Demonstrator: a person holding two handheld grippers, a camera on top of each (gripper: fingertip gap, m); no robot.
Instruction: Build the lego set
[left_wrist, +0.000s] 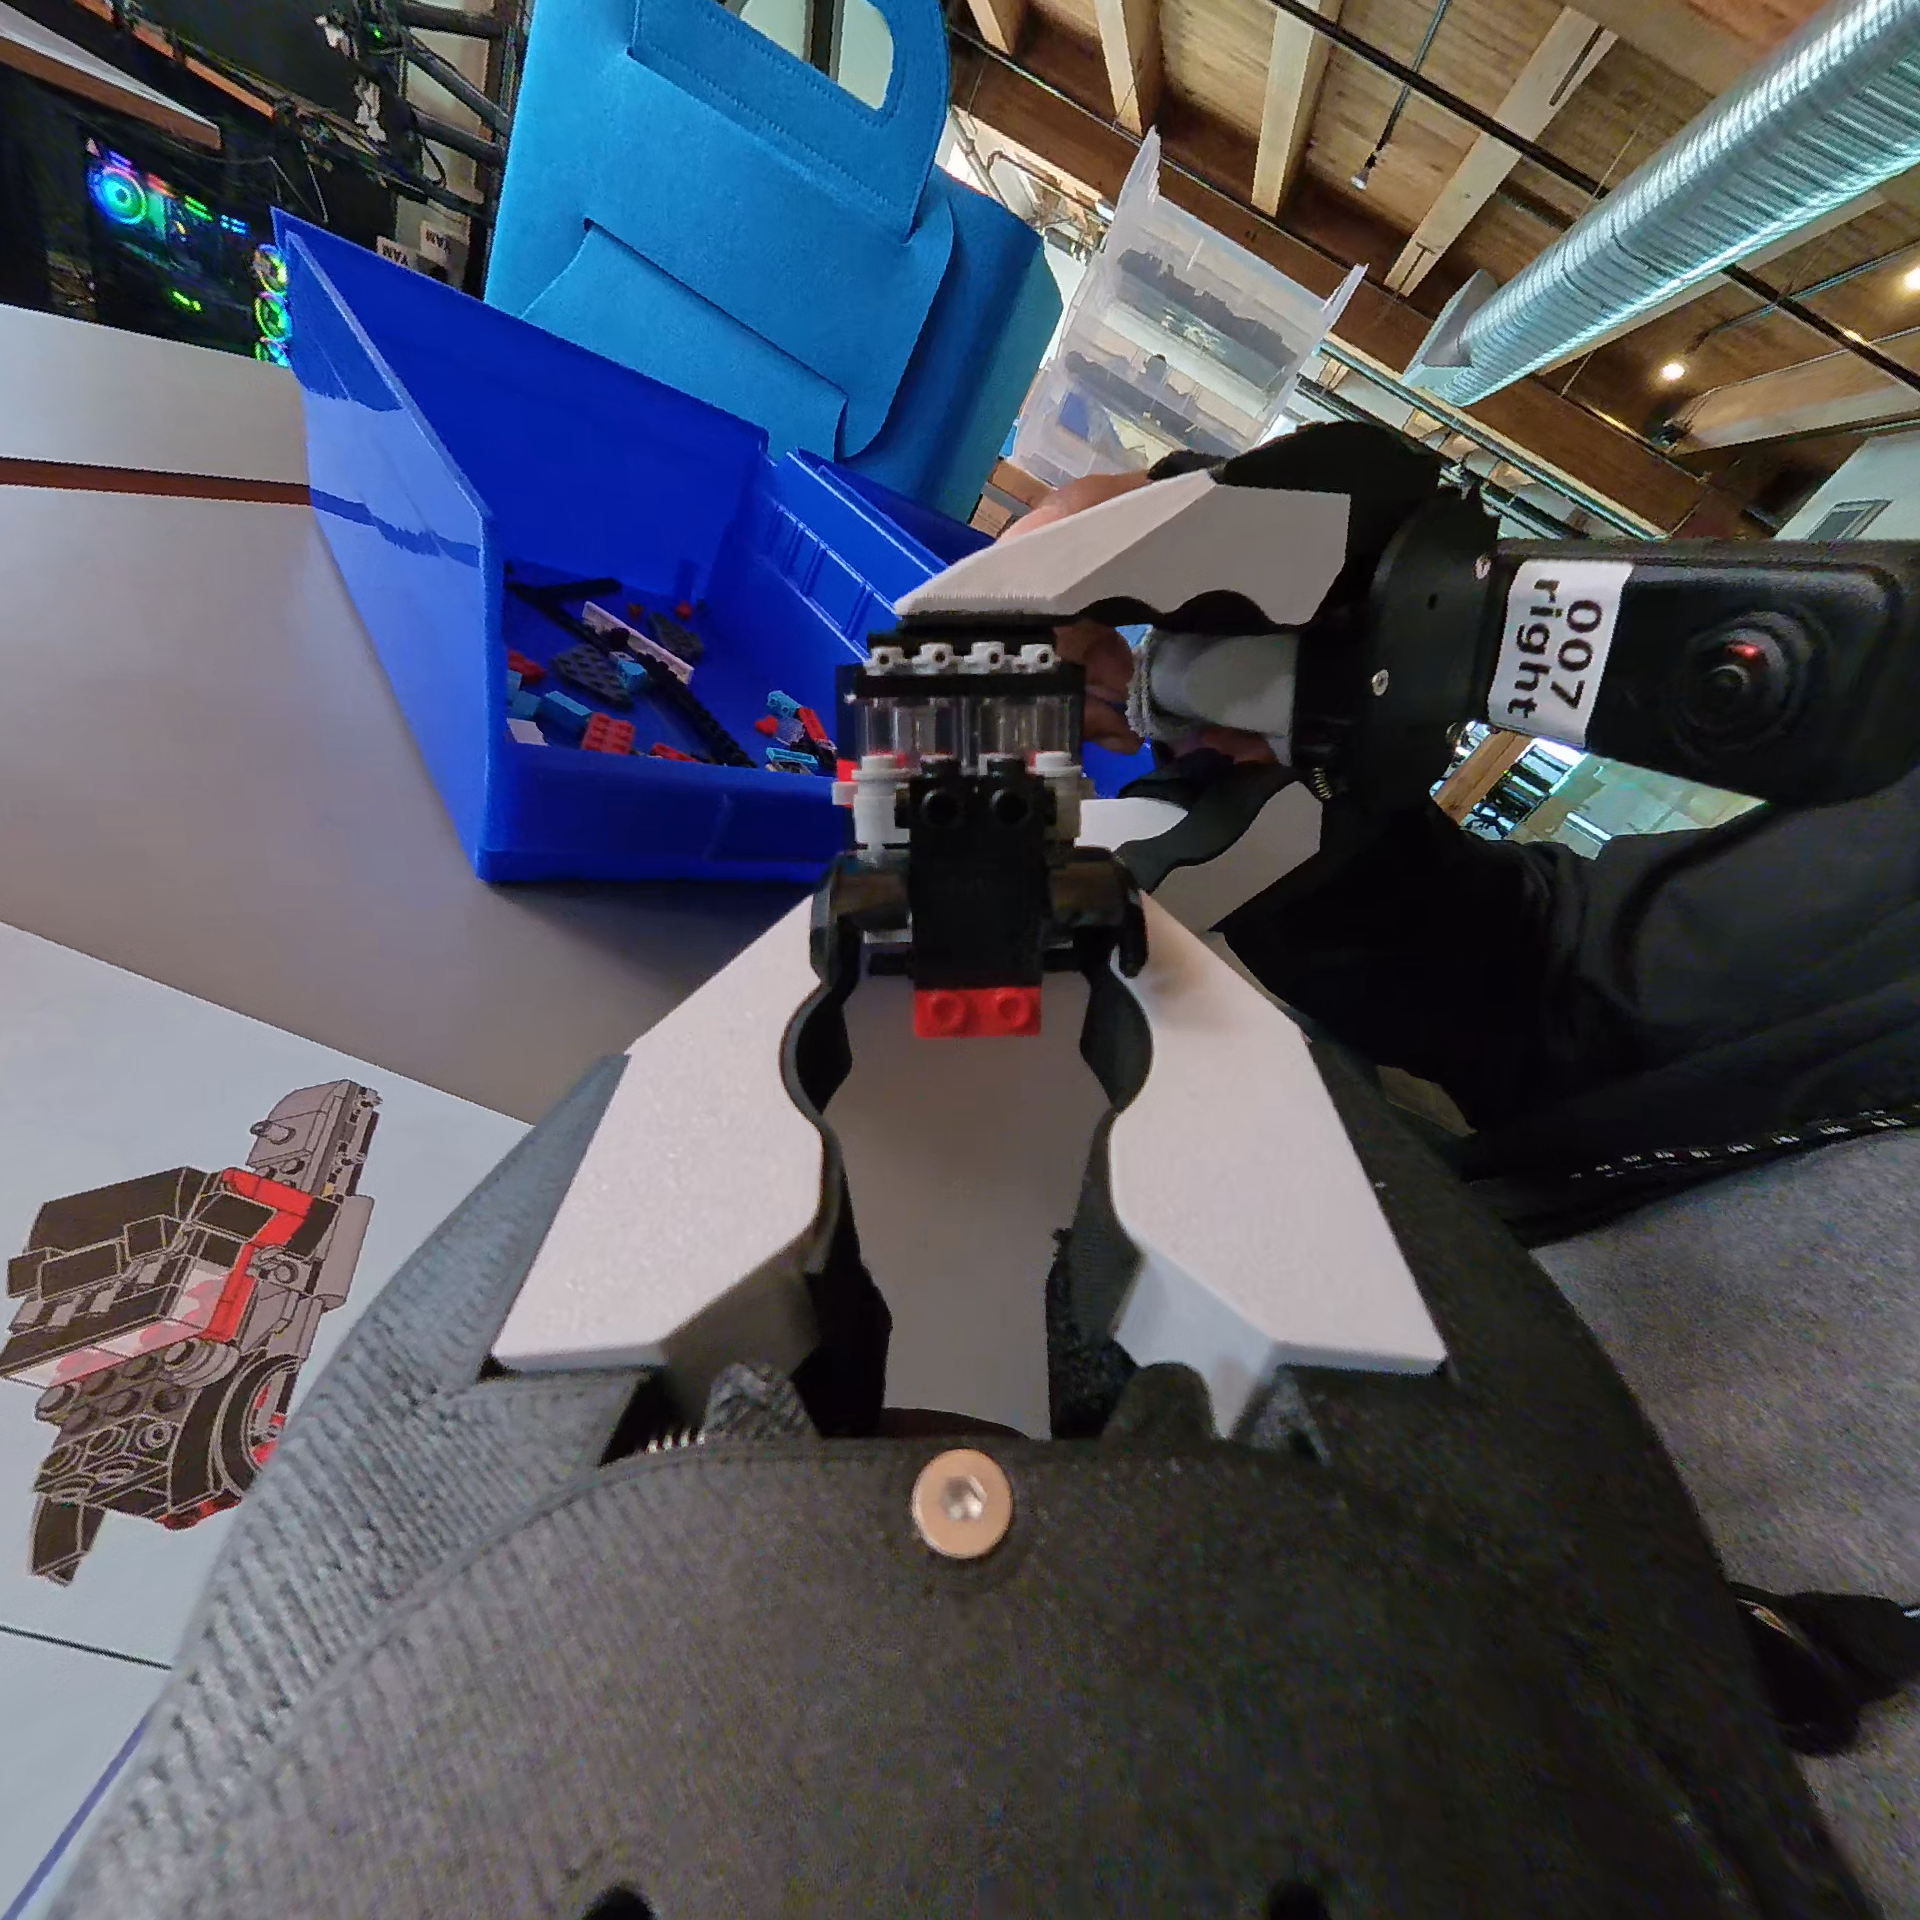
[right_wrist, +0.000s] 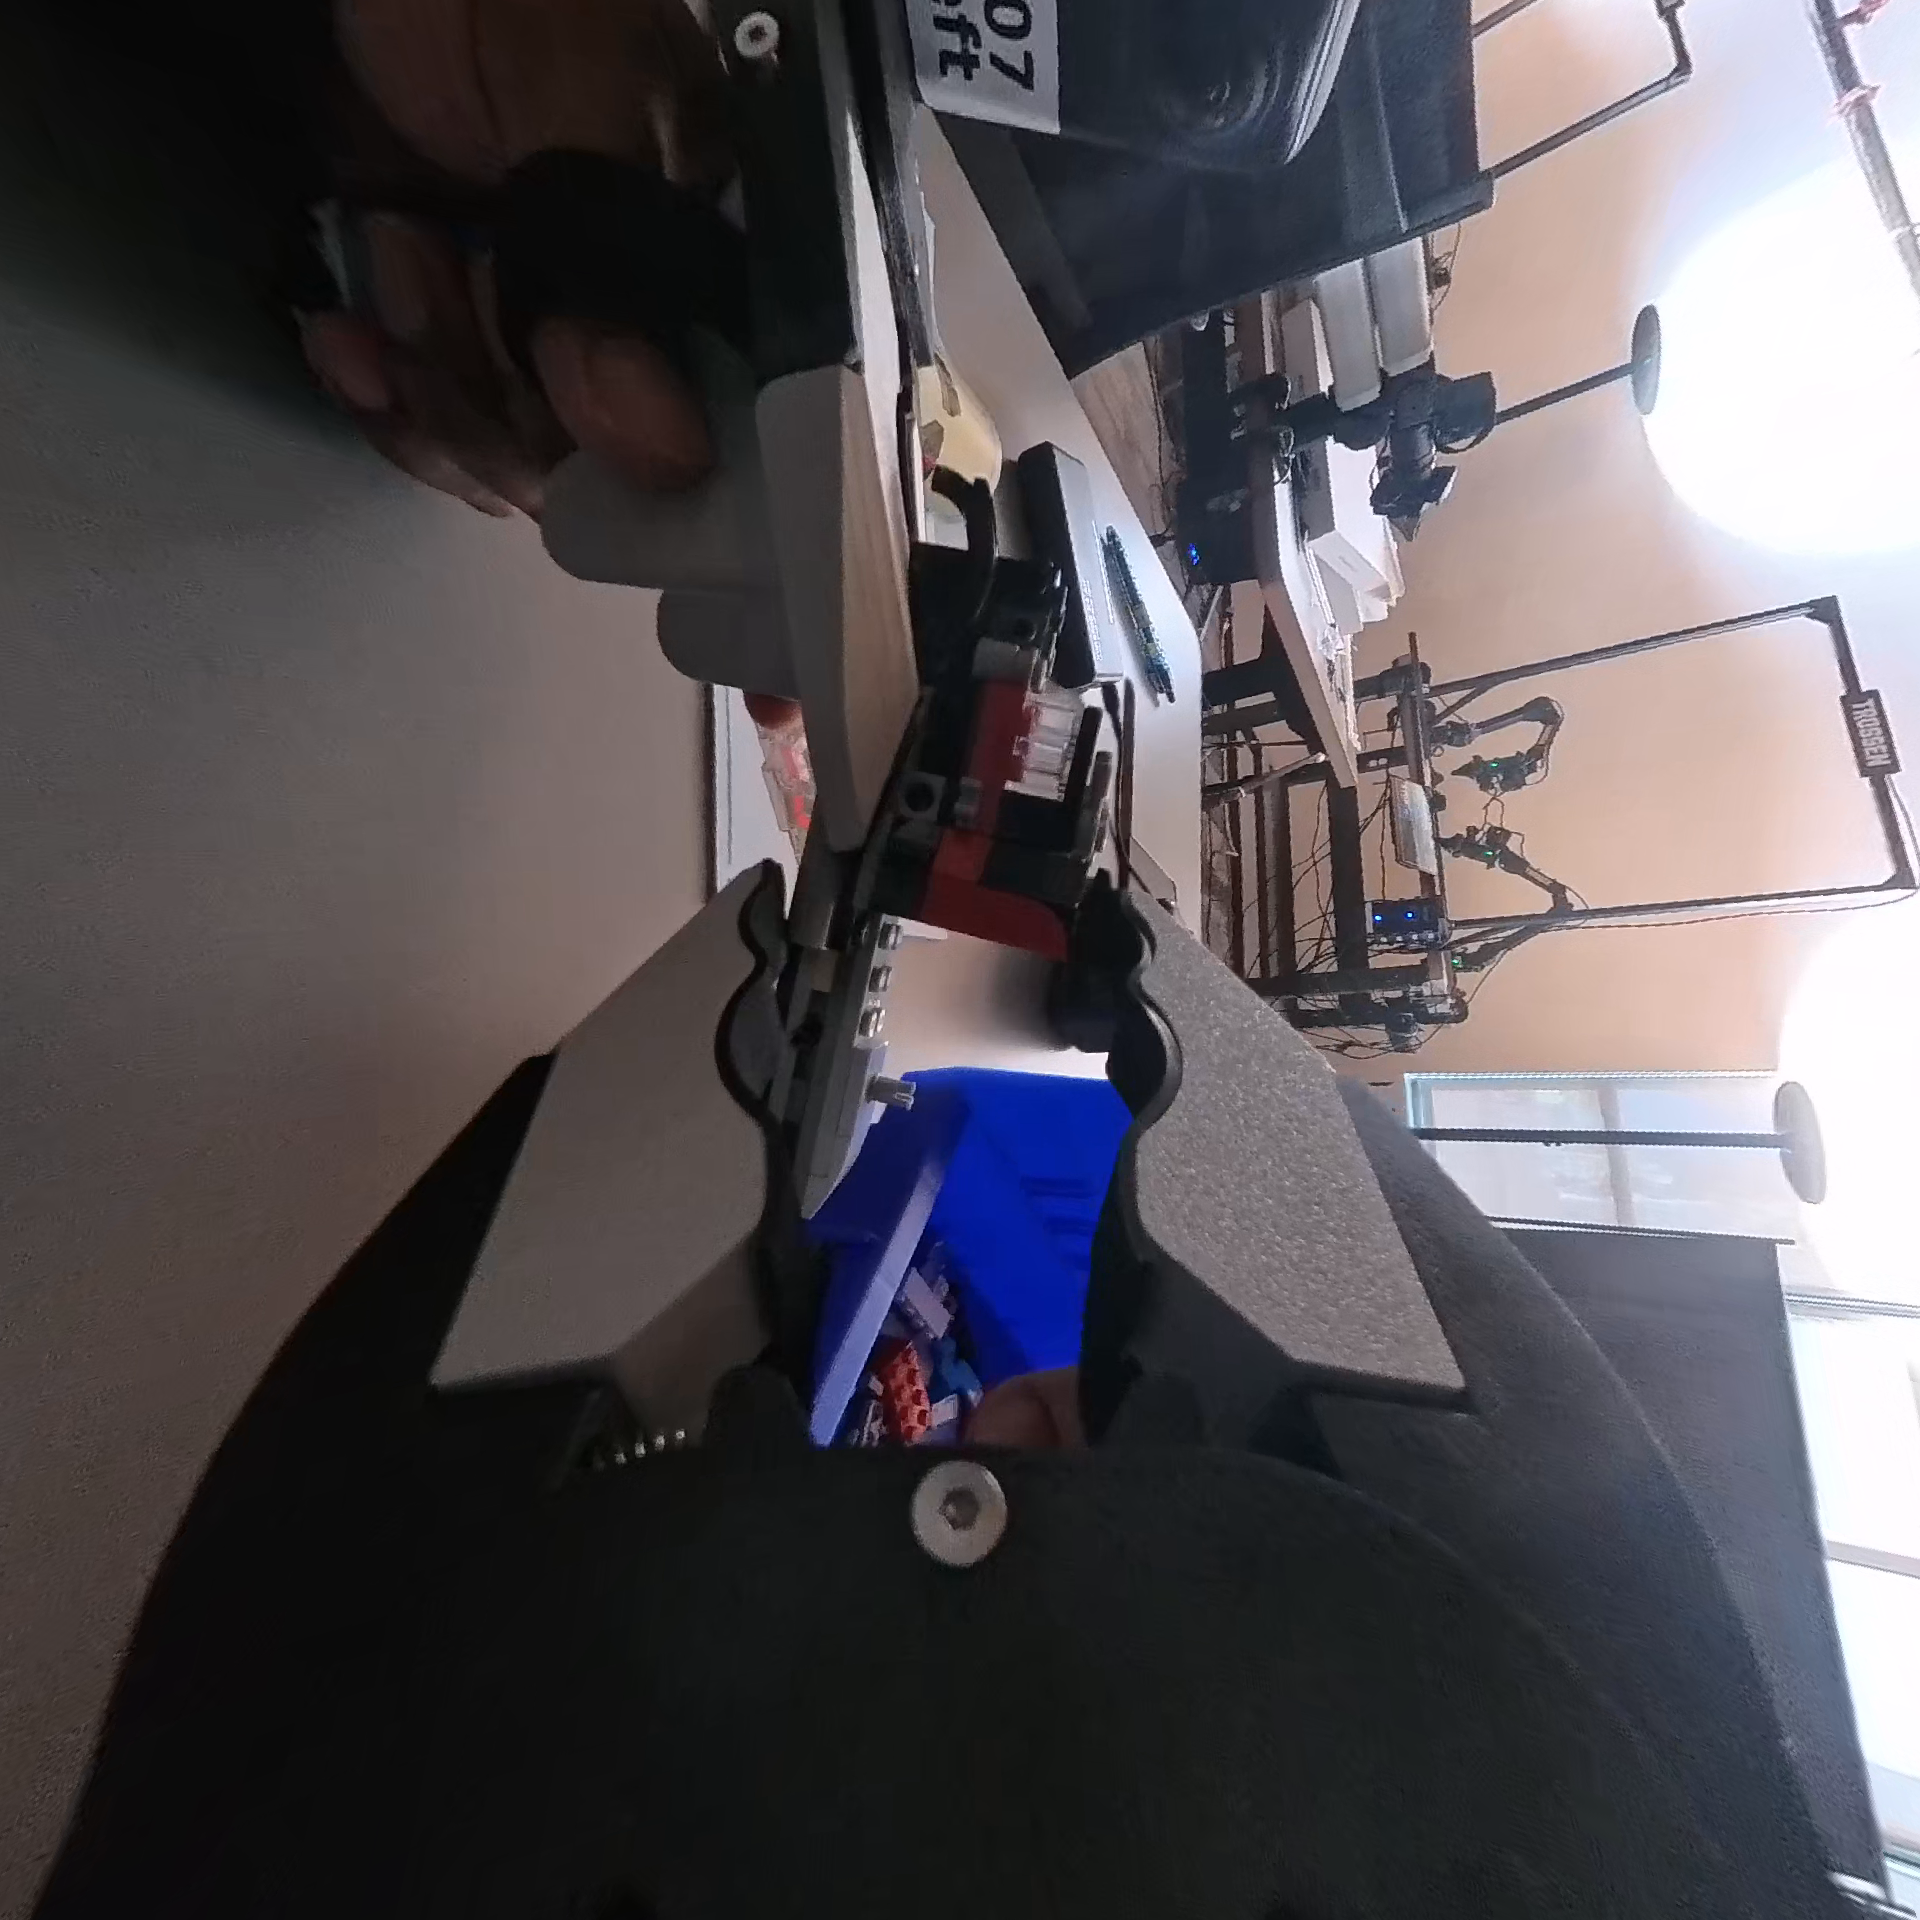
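A partly built lego model (left_wrist: 966, 727), black with clear and white pieces and a red plate at its near end, is held above the table. My left gripper (left_wrist: 977, 914) is shut on its black lower part. My right gripper (left_wrist: 1039, 727) comes in from the right, with one finger flat on the model's top and the other at its lower right. In the right wrist view my right gripper (right_wrist: 935, 966) is closed around the red and black model (right_wrist: 997, 810), and one pad presses a grey studded plate (right_wrist: 857, 1029) against it. A finger of the left gripper (right_wrist: 821, 623) lies along the model.
A blue bin (left_wrist: 416, 540) with several loose bricks sits on the grey table behind the model; it also shows in the right wrist view (right_wrist: 1039, 1164). A printed picture of the model (left_wrist: 156, 1351) lies at the left. A blue felt bag (left_wrist: 727, 260) and clear drawers (left_wrist: 1174, 312) stand behind. The grippers are tip to tip, or close to it.
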